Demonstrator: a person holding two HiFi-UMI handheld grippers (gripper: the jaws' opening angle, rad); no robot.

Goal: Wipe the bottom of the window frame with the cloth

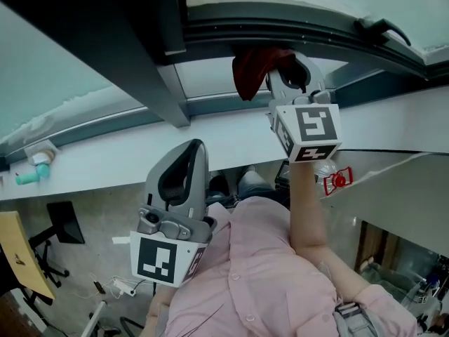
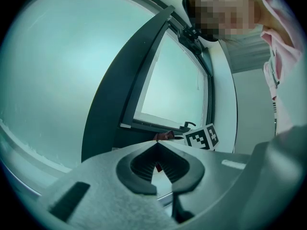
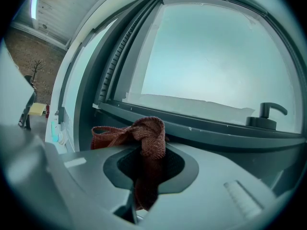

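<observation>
A dark red cloth point(image 1: 256, 69) is bunched in my right gripper point(image 1: 286, 72), which is shut on it just in front of the dark bottom rail of the window frame point(image 1: 295, 34). In the right gripper view the cloth point(image 3: 144, 138) hangs out of the closed jaws, close to the frame's lower rail point(image 3: 206, 128); whether it touches the rail I cannot tell. My left gripper point(image 1: 184, 161) hangs lower, over the white sill point(image 1: 105, 160), shut with nothing in it. In the left gripper view the right gripper's marker cube point(image 2: 201, 136) and the cloth point(image 2: 164, 136) show beyond the jaws.
A thick dark mullion point(image 1: 151, 62) runs diagonally left of the cloth. A window handle point(image 1: 382, 28) sits on the frame at the right. A small teal bottle point(image 1: 31, 176) lies at the sill's left end. A red tag point(image 1: 338, 180) hangs below my right gripper.
</observation>
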